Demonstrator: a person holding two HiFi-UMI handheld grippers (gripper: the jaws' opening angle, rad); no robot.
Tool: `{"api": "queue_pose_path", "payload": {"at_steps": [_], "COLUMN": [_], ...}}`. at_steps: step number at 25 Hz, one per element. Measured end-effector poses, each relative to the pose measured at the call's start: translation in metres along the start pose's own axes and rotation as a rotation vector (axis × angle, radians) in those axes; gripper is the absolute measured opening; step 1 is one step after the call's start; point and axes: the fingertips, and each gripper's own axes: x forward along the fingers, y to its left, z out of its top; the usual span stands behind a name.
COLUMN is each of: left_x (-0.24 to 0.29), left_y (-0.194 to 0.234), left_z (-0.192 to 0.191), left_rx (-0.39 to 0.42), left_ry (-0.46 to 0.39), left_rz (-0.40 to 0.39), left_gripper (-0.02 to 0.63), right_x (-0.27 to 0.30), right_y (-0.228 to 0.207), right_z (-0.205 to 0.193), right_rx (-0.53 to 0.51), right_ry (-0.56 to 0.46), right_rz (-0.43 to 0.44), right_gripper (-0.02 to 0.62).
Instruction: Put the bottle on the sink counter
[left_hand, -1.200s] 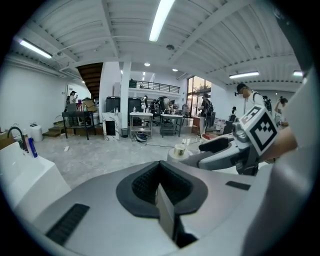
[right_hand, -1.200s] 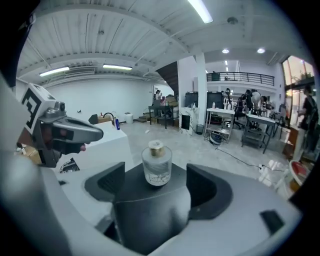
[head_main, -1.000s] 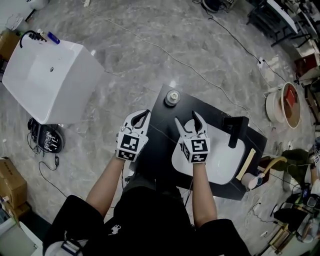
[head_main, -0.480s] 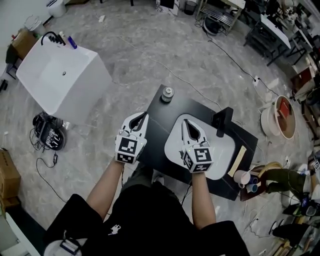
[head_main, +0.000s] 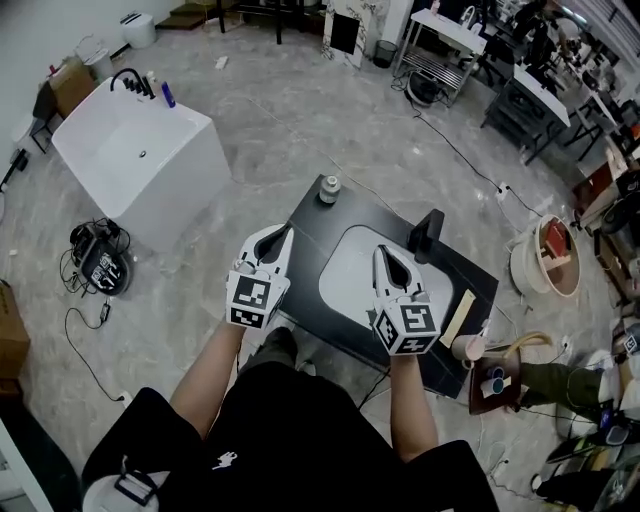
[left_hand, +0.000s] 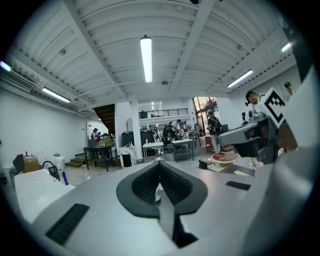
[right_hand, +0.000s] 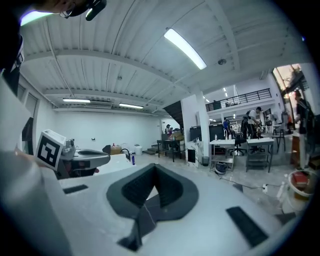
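Observation:
A small bottle (head_main: 328, 189) with a grey cap stands upright on the far left corner of the black sink counter (head_main: 309, 216). The counter holds a white basin (head_main: 345, 272) and a black faucet (head_main: 428, 233). My left gripper (head_main: 281, 236) hovers over the counter's left edge, shut and empty, well short of the bottle. Over the basin's near side my right gripper (head_main: 384, 254) is also shut on nothing. Both gripper views look out level across the hall; the left gripper (left_hand: 159, 164) and right gripper (right_hand: 153, 168) show closed jaws there.
A white tub (head_main: 140, 160) with a dark tap stands on the floor at the left, with a tangle of cables (head_main: 98, 262) beside it. A round bucket (head_main: 546, 256) and clutter lie at the right. A pink cup (head_main: 466, 348) sits by the counter's near right corner.
Both grippers have risen above the counter. The right gripper's jaws, open a second ago, are now shut with nothing between them. The bottle has stayed on its corner.

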Motion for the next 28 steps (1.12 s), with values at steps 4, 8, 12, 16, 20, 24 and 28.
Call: {"api": "queue_pose_path", "payload": {"at_steps": [4,8,12,16,20,24,28], "left_x": [-0.019,-0.038,-0.06,-0.078,-0.085,-0.084,-0.086], "left_y": [-0.011,-0.02,-0.024,-0.028,-0.029,-0.037,-0.043], "left_z": [0.013,0.022,0.028,0.034,0.035,0.034,0.036], "left_rx": [0.007,0.021,0.03,0.038,0.044,0.046,0.05], "left_ry": [-0.025,-0.038,-0.05,-0.07,-0.08,-0.075,-0.084], "left_rz": [0.028,0.047,0.067,0.08,0.085,0.076,0.067], "left_gripper": [0.003,0.003,0.003,0.003,0.003,0.003,0.003], "right_x": [-0.029,-0.055,-0.08,-0.096,-0.102,-0.108,-0.115], "right_y": [0.003,0.006,0.006,0.008,0.011,0.008,0.008], "right_z": [0.011,0.016,0.018,0.017,0.016,0.016,0.018], "right_rx": [-0.019,-0.048,-0.014,0.019,0.026,0.032,0.034], "right_ry": [-0.02,-0.025,-0.042,-0.054,-0.06,-0.066,-0.073], "right_rz": [0.02,0.034,0.012,-0.005,-0.018,-0.032,-0.041], "right_gripper": [0.002,0.002,0.002,0.002,0.002,0.002,0.002]}}
